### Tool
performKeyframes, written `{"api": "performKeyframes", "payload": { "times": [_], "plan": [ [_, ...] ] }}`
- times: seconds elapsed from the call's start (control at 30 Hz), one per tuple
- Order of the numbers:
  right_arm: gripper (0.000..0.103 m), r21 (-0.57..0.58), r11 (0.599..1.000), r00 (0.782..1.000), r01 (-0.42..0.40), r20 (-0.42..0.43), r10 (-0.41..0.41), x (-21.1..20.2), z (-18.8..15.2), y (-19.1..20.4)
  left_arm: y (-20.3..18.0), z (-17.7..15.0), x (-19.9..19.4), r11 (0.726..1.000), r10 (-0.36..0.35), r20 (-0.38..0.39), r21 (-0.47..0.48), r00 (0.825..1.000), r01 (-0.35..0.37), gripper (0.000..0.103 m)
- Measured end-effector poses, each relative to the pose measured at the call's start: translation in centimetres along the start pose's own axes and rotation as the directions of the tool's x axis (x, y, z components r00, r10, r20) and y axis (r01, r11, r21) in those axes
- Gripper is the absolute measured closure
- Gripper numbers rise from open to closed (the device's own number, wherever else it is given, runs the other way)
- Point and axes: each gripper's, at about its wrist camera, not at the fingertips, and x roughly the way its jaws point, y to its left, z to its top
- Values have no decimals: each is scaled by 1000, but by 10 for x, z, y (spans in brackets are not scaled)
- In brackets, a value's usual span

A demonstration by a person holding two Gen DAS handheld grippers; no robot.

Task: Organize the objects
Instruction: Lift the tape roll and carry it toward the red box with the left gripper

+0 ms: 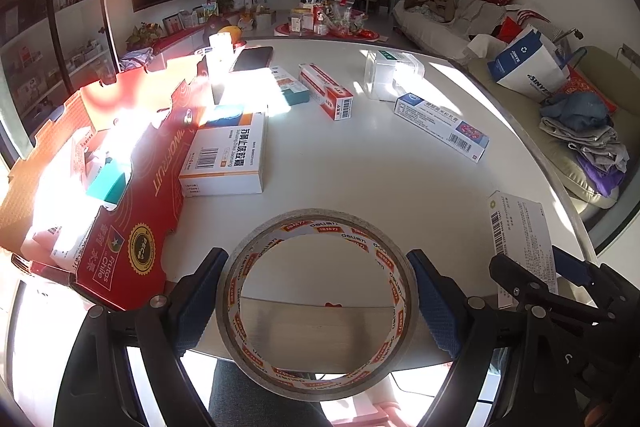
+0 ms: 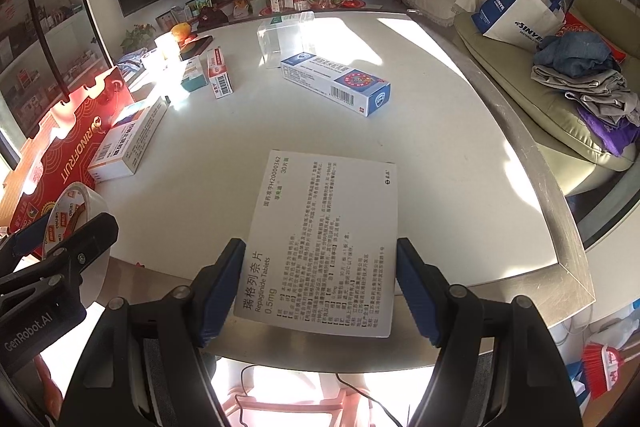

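Judged light and hollow, the tape roll [image 1: 316, 303]: a stiff ring with a smooth, rather slippery outer face, best taken across its width by the two outer walls, as done here. Clamped by the left tool [image 1: 316, 303], blue pads [image 1: 198, 301] pressed on either side, roll upright with its open hole facing the camera, hanging over the near edge of the counter [image 1: 360, 167]. Off to the left of that tool, just beside it, the red fruit carton [image 1: 120, 211], already holding several small boxes and likely the place for both things.

Judged very light too, the white tablet box [image 2: 320, 247]: thin card, flat, easily dented if squeezed hard, safest held by its two long edges. Held so between the pads of the right tool [image 2: 320, 287], lying flat and pointing away from it, its far end reaching out over the counter. Near the left of that tool, the other tool with its roll
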Motion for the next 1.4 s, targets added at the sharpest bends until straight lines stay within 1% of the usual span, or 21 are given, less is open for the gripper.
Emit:
{"api": "performKeyframes", "payload": {
  "times": [0.07,0.57,1.4],
  "plan": [
    [29,0,1000,1000,-2,-3,2,0,-1,0,0,0,0,1000,9,-1,5,1000,-9,11],
    [29,13,1000,1000,-6,-24,7,4,-4,-1,-1,-3,1,1000,17,-12,12,1000,-16,11],
    [29,11,1000,999,-6,-42,6,9,-6,0,1,-3,4,1000,15,-22,8,1000,-15,11]
  ]
}}
